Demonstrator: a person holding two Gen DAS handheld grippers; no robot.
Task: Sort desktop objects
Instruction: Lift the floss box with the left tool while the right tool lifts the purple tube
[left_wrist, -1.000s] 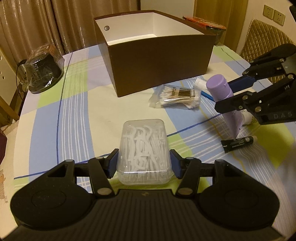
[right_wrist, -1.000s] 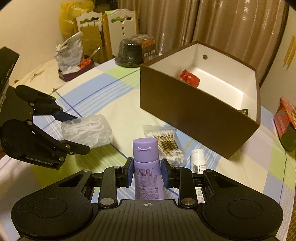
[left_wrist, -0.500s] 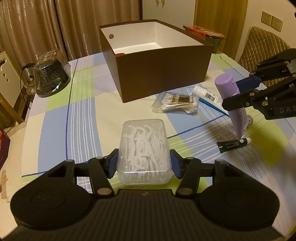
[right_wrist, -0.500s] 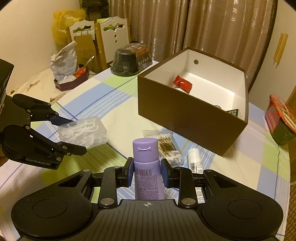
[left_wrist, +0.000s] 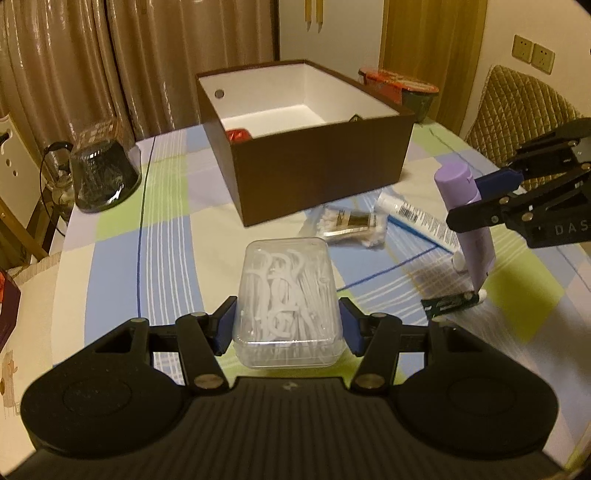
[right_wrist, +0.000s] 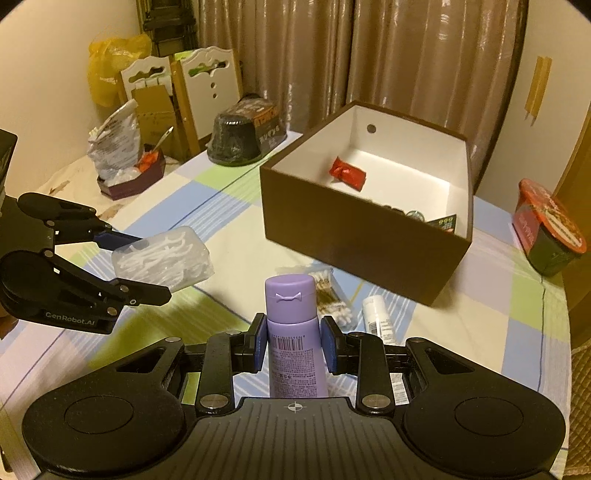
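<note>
Grippers both loaded up over the worktop (left_wrist: 110, 258)
Left gripper (left_wrist: 288, 325) jaws clamp floss-pick box (left_wrist: 288, 295); right gripper (right_wrist: 295, 343) jaws squeeze purple tube (right_wrist: 293, 332).

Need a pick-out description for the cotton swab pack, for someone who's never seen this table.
Find the brown open box on the checked tablecloth. On the cloth just in front of its near wall lies the cotton swab pack, beside a white tube. It alone is a flat clear bag of white-tipped sticks.
</note>
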